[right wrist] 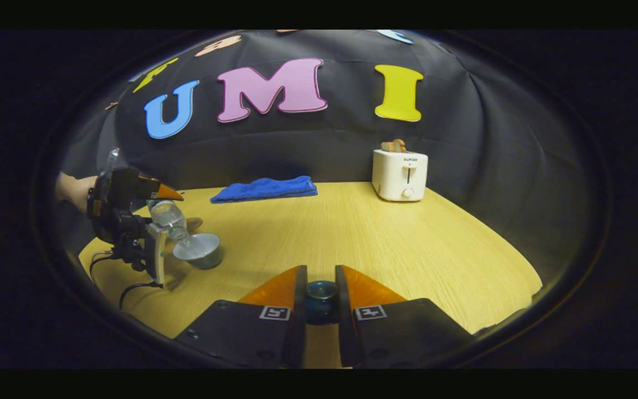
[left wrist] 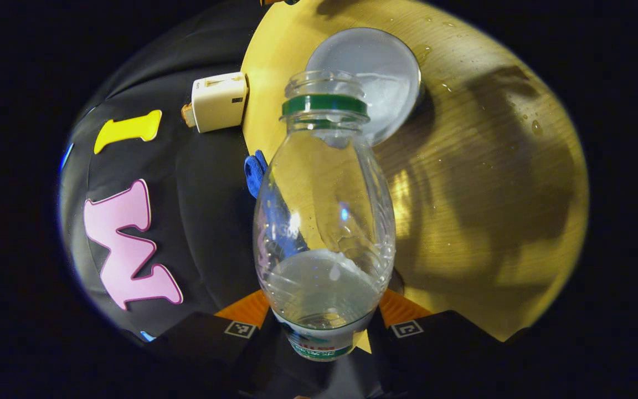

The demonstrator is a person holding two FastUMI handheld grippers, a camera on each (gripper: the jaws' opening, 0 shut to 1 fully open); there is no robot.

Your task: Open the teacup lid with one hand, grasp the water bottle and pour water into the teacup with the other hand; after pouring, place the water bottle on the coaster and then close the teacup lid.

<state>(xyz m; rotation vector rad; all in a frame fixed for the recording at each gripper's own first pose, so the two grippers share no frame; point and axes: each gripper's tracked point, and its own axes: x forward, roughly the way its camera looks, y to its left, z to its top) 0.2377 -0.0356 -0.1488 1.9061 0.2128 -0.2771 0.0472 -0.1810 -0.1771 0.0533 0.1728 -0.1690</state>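
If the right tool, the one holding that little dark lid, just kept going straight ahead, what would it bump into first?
Probably nothing soon: beyond the right tool and its lid lies bare table, then the booth wall between the blue cloth and the toaster. Depth is uncertain.

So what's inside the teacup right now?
The teacup is open, tilted water bottle mouth above it. Its inside looks pale; the bottle's neck hides part, so the water level is unclear.

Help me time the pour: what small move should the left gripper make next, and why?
Probably tip the clear plastic water bottle slightly further: its capless mouth sits over the open grey teacup, water remains low inside, and the right gripper holds the dark round lid away.
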